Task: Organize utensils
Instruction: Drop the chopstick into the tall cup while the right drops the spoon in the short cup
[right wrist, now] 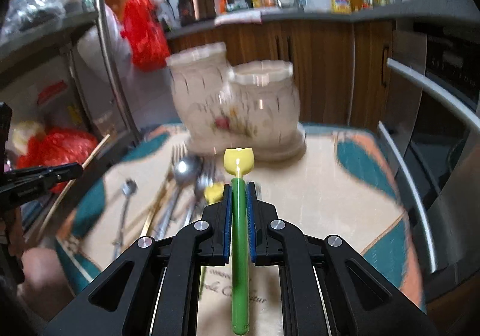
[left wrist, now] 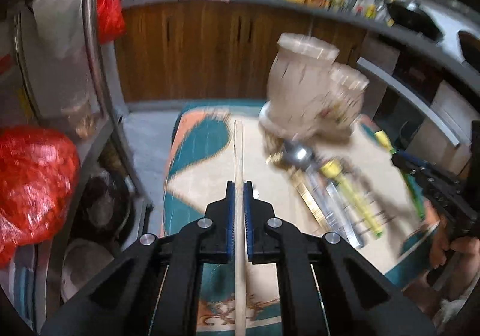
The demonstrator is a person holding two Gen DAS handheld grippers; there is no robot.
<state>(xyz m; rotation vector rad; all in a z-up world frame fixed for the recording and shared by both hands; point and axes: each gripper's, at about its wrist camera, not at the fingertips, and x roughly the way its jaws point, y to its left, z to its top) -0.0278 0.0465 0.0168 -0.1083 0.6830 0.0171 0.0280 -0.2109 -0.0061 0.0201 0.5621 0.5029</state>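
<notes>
Left gripper (left wrist: 239, 186): jaws clamped on one pale wooden chopstick (left wrist: 238, 150), its tip pointing to twelve o'clock; right gripper (right wrist: 239, 187): jaws clamped on one green-handled utensil with a yellow tulip end (right wrist: 239, 160). One twin-pot ceramic utensil holder (right wrist: 237, 102), two openings, stands at twelve o'clock on the patterned table (right wrist: 324, 186). Loose pile at ten o'clock: blurred metal spoons and forks (right wrist: 183, 183), count unclear, plus one further yellow-ended piece (right wrist: 213, 192).

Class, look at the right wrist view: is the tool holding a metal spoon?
No: the right tool is shut on a green utensil with a yellow tulip-shaped end, while the metal spoon lies on the table.
</notes>
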